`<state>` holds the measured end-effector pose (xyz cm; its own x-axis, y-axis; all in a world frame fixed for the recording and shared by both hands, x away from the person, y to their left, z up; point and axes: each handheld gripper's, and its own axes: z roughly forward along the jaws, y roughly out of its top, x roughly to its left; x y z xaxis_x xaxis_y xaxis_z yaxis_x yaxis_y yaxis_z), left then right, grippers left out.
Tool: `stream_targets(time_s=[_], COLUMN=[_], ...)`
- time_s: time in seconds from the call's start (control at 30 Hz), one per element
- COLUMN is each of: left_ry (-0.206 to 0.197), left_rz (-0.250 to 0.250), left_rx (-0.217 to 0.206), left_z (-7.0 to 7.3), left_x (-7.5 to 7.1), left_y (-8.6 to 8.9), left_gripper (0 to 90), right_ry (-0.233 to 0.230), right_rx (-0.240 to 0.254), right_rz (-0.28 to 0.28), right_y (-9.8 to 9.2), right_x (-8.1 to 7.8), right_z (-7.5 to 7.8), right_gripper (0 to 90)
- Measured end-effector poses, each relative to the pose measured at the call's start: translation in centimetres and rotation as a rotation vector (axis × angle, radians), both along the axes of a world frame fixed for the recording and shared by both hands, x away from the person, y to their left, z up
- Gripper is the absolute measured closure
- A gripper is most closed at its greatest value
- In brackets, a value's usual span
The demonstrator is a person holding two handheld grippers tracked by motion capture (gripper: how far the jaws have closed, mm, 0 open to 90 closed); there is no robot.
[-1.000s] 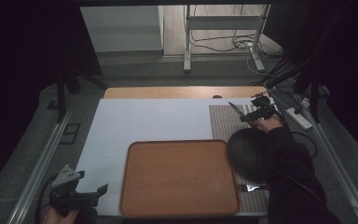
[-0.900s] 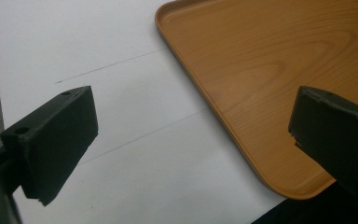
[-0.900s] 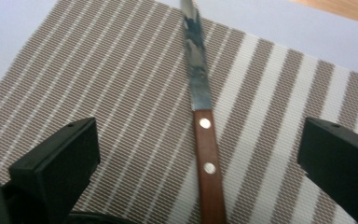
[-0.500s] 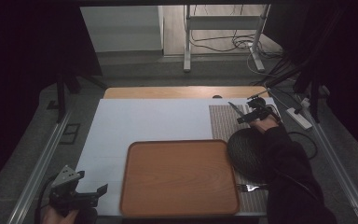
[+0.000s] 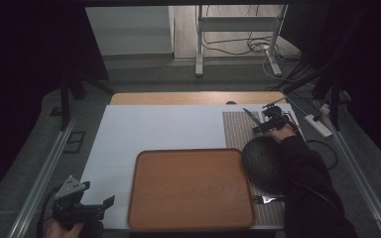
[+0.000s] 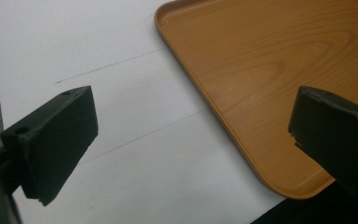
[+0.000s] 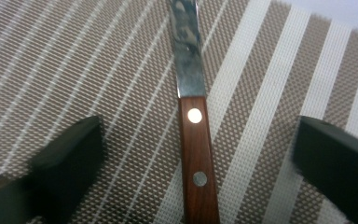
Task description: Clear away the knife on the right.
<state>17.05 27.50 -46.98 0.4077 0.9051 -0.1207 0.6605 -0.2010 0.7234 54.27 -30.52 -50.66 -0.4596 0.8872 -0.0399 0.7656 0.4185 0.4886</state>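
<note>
The right gripper hangs low over the knife on the striped mat, its 2 jaws just closing yet clear of the handle, apparently to grasp it; the left gripper idles agape beside the tray.

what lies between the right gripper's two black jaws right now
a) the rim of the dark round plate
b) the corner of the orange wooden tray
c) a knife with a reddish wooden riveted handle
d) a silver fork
c: in the right gripper view the knife with a reddish wooden riveted handle lies on the brown and white striped woven placemat between the open jaws of the right gripper, which have just been closing and do not yet touch it.
</note>
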Motion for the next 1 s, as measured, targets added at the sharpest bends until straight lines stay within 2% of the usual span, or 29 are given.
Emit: stream_targets(time_s=[0.03,0.1,0.17,0.4,0.5,0.63,0.83,1.0], left_ry=[0.000,0.000,0.000,0.000,0.000,0.000,-0.001,-0.002], left_rz=[0.000,-0.001,-0.002,-0.003,-0.003,-0.002,-0.003,-0.004], left_rx=[0.001,0.001,0.002,0.005,0.005,0.003,0.002,0.005], left_z=[0.0,0.0,0.0,0.0,0.0,0.0,0.0,0.0], left_x=[0.0,0.0,0.0,0.0,0.0,0.0,0.0,0.0], left_y=[0.0,0.0,0.0,0.0,0.0,0.0,0.0,-0.1], left_gripper=[1.9,1.9,1.9,2.0,2.0,2.0,2.1,2.1], right_ry=[-0.015,-0.020,-0.026,-0.013,-0.009,-0.021,-0.034,-0.060], right_rx=[0.010,0.012,0.013,0.024,0.040,0.017,0.010,0.000], right_rz=[0.009,0.021,0.031,0.052,0.057,0.081,0.103,0.094], right_y=[0.0,0.0,0.0,-0.7,-0.9,-0.8,-0.8,-1.3], right_x=[0.0,-0.1,-0.1,0.0,0.0,0.0,-0.1,-0.2], right_z=[0.3,0.4,0.7,1.0,1.0,1.0,1.0,1.4], right_gripper=[21.6,30.1,44.2,76.5,77.1,77.2,77.4,77.5])
